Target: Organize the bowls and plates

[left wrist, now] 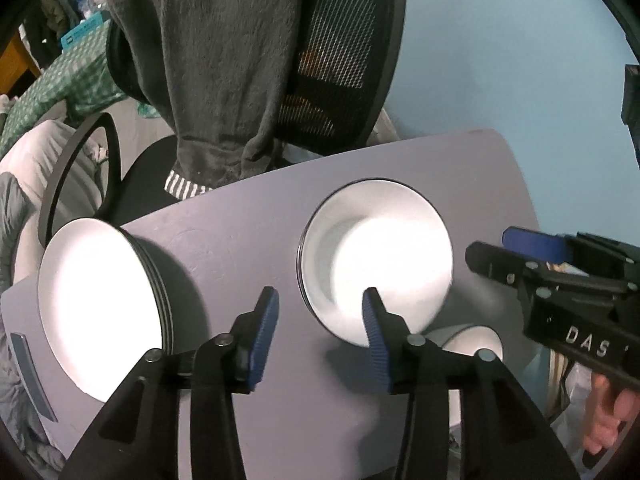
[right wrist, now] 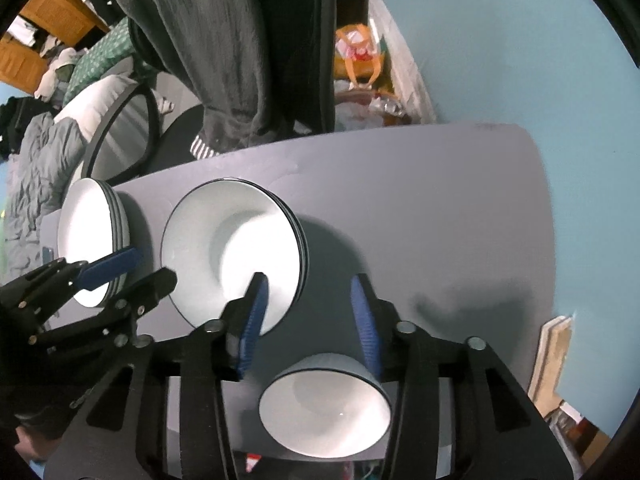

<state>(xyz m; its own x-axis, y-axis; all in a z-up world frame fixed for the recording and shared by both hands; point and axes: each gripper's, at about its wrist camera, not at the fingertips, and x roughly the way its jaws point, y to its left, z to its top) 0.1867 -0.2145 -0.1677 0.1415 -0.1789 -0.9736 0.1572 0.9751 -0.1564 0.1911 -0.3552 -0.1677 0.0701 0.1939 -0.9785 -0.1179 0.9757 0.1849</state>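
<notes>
Both grippers (left wrist: 318, 332) (right wrist: 310, 320) spread wide, grasping nothing, over stiff, slippery, breakable bowl (right wrist: 324, 412) at table (right wrist: 420, 208) near edge; best pinched by rim

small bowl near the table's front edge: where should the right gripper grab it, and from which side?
Take the small bowl by its rim, one finger inside and one outside the wall, coming down from above. It sits upright with its mouth open, right under the open right gripper, and seems too wide to span whole.
</notes>
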